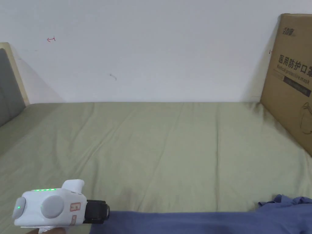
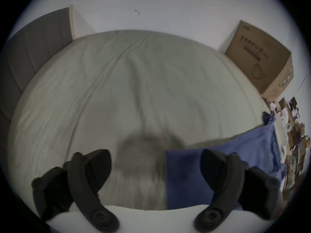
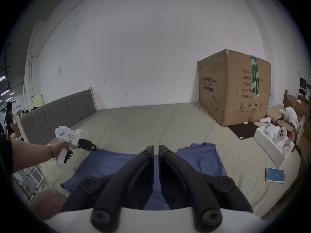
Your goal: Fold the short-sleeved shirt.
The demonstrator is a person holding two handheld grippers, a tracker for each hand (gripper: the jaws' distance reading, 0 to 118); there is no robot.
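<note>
Pressed nearly together, the right gripper (image 3: 156, 148) is held above the blue shirt (image 3: 107, 161); lower left, the left gripper (image 2: 155, 157) is spread over the bed (image 2: 134, 85).

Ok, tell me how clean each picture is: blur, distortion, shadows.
Head view: sharp, evenly lit, no warping. Left gripper view: fisheye-bent, motion-smeared, with a dark shadow on the bed sheet between the open jaws of the left gripper. Right gripper view: fisheye too, yet crisp; the shirt and cardboard box look clear.
</note>
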